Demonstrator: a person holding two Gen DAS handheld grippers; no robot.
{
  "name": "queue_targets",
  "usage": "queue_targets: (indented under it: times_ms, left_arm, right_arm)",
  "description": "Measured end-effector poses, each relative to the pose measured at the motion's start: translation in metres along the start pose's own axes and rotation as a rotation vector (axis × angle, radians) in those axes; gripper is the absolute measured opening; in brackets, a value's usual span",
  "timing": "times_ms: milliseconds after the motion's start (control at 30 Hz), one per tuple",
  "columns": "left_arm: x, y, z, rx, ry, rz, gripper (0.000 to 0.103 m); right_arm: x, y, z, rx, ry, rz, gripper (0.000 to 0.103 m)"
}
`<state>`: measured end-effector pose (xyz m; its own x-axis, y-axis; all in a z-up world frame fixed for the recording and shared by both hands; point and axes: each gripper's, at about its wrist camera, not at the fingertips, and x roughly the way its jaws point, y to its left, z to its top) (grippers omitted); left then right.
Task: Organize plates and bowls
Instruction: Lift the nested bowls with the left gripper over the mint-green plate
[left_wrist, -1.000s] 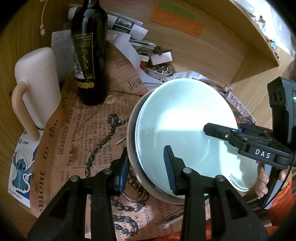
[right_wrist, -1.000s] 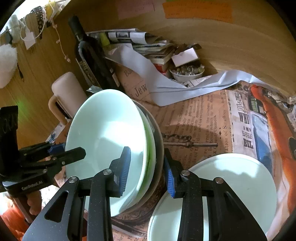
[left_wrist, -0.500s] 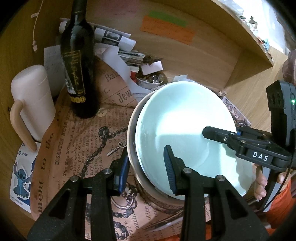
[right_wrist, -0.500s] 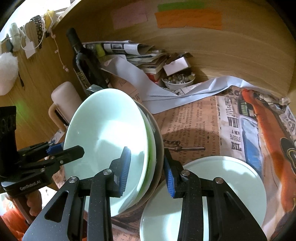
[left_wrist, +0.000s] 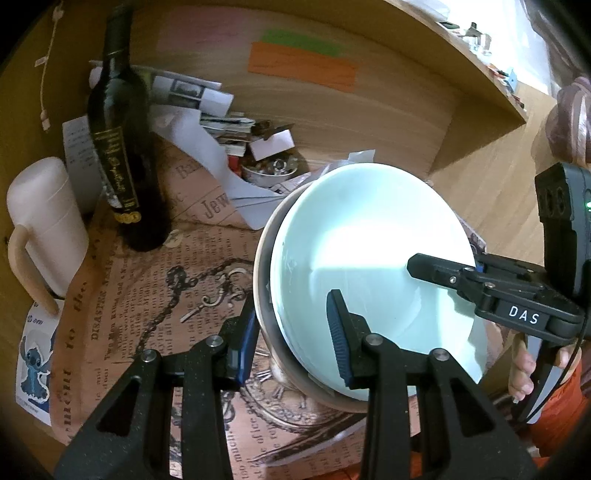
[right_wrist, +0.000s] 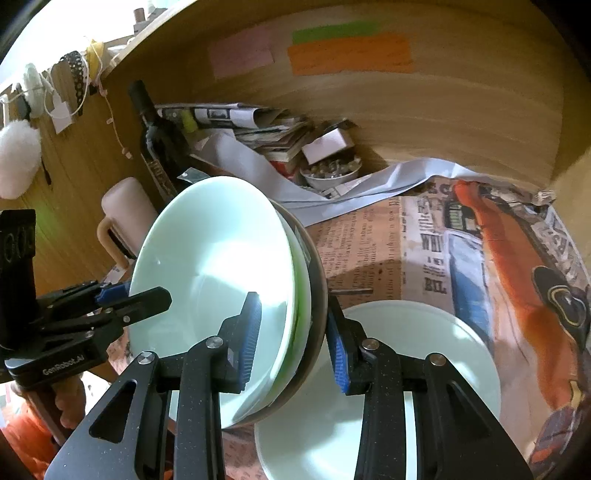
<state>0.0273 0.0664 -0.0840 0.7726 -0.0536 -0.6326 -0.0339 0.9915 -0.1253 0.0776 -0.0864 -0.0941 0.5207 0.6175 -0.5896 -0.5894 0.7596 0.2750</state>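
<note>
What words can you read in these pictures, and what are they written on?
"DAS": white letters on the right gripper body.
"GenRobot.AI": on the left gripper body.
"DISASTER", "Jew...", "of ice": on the brown printed newspaper sheet.
"WHI", "A NEW", "BIL": on the colour newspaper page.
Gold label on the wine bottle: too blurred to read.
Stitch sticker: small blue print, unreadable.
Coloured sticky notes: no writing visible.

Top bowl (left_wrist: 369, 258) pale mint; green rim under it, outer bowl (right_wrist: 318, 295) grey-brown. Plate (right_wrist: 424, 350) pale mint. Table paper (left_wrist: 147, 314) tan, black newsprint and chain print. Bottle (left_wrist: 122, 147) near-black, gold label text. Mug (left_wrist: 44, 221) cream. Gripper pads (right_wrist: 251, 332) blue.
</note>
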Motion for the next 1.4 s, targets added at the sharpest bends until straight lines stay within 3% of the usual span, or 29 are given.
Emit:
queue_targets:
  times_ms: [867, 1400]
  left_arm:
    - [0.015, -0.065, -0.005, 0.135, 0.022, -0.077, 0.036]
    - [0.022, -0.09, -0.008, 0.176, 0.043, -0.108, 0.036]
  right_arm:
    - [-0.053, -0.049, -0.029, 0.082, -0.063, -0.084, 0.031]
    - [-0.066, -0.065, -0.046, 0.118, -0.039, -0.118, 0.031]
